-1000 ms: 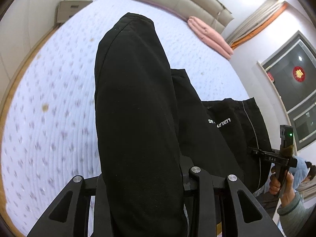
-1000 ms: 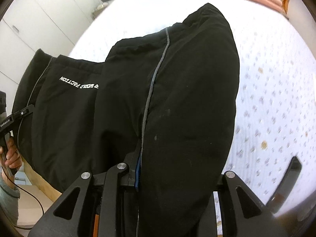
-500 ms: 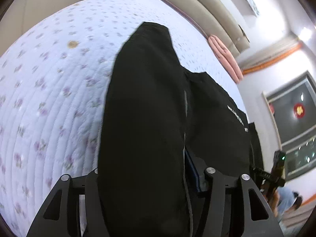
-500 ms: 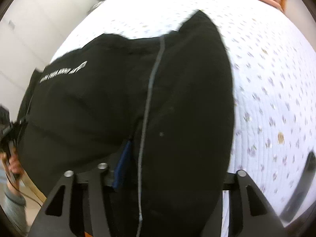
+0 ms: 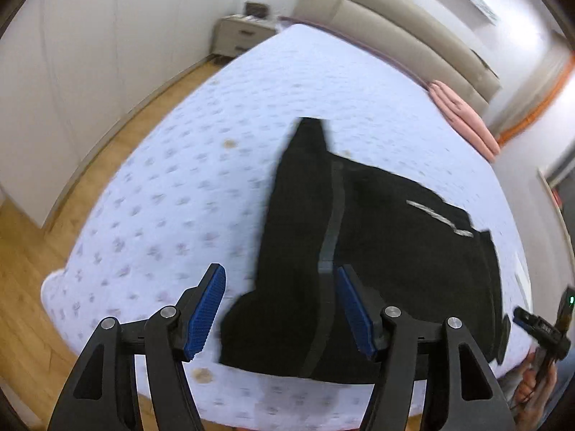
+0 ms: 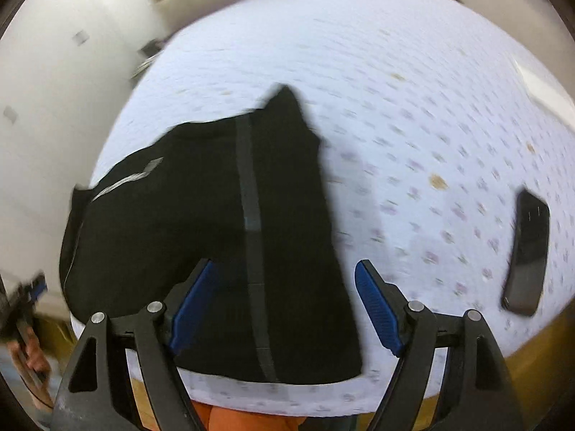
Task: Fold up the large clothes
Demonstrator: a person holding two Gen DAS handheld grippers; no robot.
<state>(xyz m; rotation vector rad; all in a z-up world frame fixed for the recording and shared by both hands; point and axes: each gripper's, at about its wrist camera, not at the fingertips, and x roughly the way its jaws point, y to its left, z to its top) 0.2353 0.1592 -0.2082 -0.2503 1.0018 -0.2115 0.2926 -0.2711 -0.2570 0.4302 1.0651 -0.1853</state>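
Your black trousers point(image 5: 377, 251) lie folded over on the flowered mattress point(image 5: 179, 197) near its front edge, so one fold looks done and a further tidying fold likely remains. Half a second ago both claws gripped the cloth; now your left gripper point(image 5: 282, 309) and right gripper point(image 6: 285, 309) hang released above it, jaws spread and empty. A phone point(image 6: 526, 251) lies well apart on your right.

The bed point(image 5: 187, 194) had a white quilted cover with tiny purple flowers. Black pants point(image 5: 377, 258) lay folded near its foot edge, a phone point(image 6: 527, 251) toward one side edge, pink bedding point(image 5: 463, 118) by the headboard.
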